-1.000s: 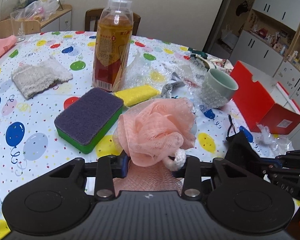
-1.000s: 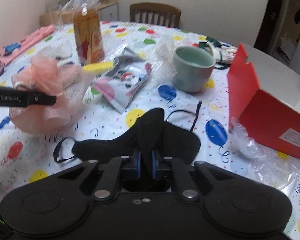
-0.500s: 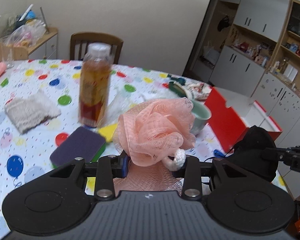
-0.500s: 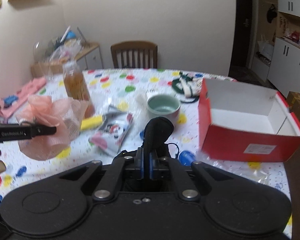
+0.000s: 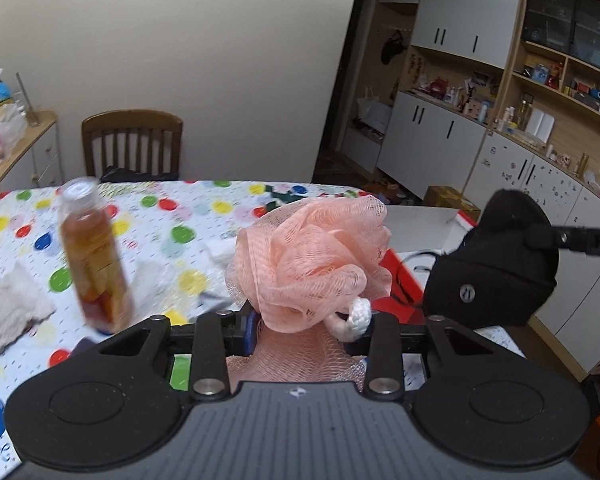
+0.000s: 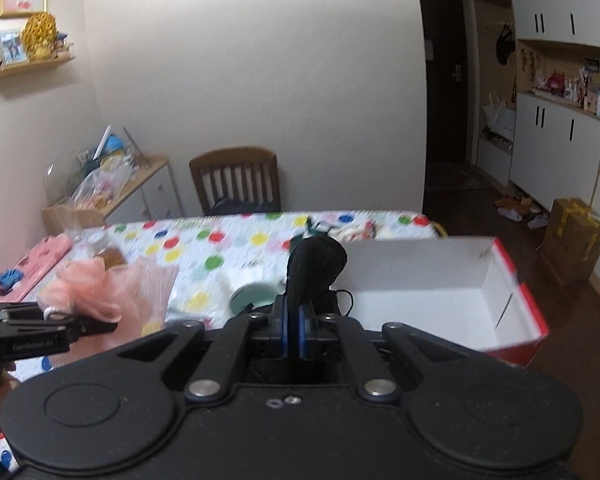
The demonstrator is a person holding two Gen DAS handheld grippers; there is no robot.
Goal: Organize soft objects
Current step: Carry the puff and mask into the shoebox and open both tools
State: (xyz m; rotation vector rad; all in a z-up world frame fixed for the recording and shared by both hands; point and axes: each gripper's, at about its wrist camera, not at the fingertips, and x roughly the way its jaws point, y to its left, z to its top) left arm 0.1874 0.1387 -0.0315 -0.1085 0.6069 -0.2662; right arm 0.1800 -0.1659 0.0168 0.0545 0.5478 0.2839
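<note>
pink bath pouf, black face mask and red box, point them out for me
pink bath pouf [image 5: 312, 256], left wrist view, on the bunched mesh above the jaws
black face mask [image 5: 496, 280], left wrist view, on its front panel
red box [image 6: 420, 300], right wrist view, on its white inner wall

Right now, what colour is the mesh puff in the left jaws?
Peach-pink, with a white cord loop; the mesh puff shows best in the left wrist view.

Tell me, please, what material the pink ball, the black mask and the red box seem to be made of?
Pink ball: gathered plastic-looking mesh netting, matte, with visible holes and ruffles, plus a white cord loop.
Black mask: soft matte fabric, probably cloth; it bends where it is pinched.
Red box: apparently cardboard, red outside, white inside, with thin, stiff walls.
</note>
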